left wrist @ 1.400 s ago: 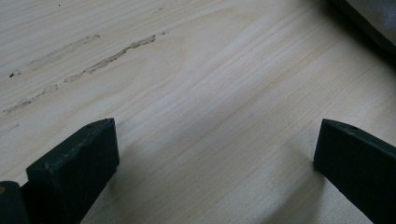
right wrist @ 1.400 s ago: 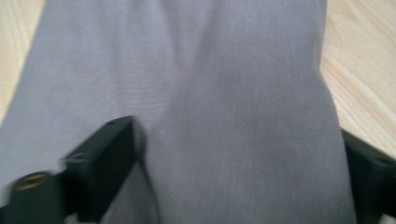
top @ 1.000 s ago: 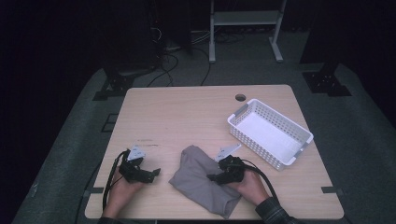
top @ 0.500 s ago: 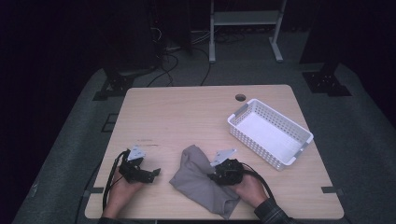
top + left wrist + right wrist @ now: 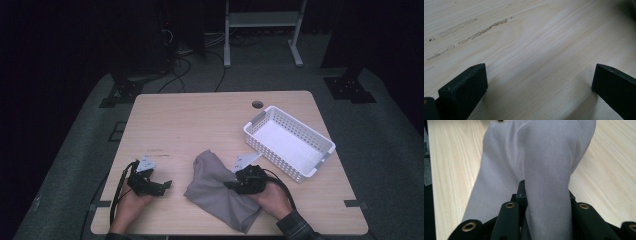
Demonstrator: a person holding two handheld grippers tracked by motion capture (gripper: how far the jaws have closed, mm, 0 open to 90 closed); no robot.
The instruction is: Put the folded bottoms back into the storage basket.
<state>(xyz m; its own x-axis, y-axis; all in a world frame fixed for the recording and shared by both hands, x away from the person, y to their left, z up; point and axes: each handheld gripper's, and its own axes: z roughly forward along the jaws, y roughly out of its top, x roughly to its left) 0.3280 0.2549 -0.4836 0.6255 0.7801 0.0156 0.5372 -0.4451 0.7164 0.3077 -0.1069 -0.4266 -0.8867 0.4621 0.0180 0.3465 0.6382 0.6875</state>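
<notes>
A grey cloth [image 5: 212, 187] lies crumpled on the wooden table [image 5: 200, 125] near its front edge. My right gripper [image 5: 231, 184] sits at the cloth's right side, shut on a raised fold of it. Its jaws have just been closing with that fold between them. In the right gripper view the grey cloth [image 5: 544, 165] drapes up and over the jaws and hides their tips. My left gripper [image 5: 160, 187] rests on the table to the left of the cloth, apart from it. The left gripper [image 5: 539, 85] stands open over bare wood with nothing between its jaws.
A white slotted basket [image 5: 260, 142] stands at the right of the table, just beyond my right gripper. A round cable hole [image 5: 257, 104] is near the far edge. Dark floor, cables and a stand's legs lie beyond the table.
My right gripper has risen a little with the cloth's fold pinched in it, and the cloth has bunched up there. The left gripper has stayed put.
</notes>
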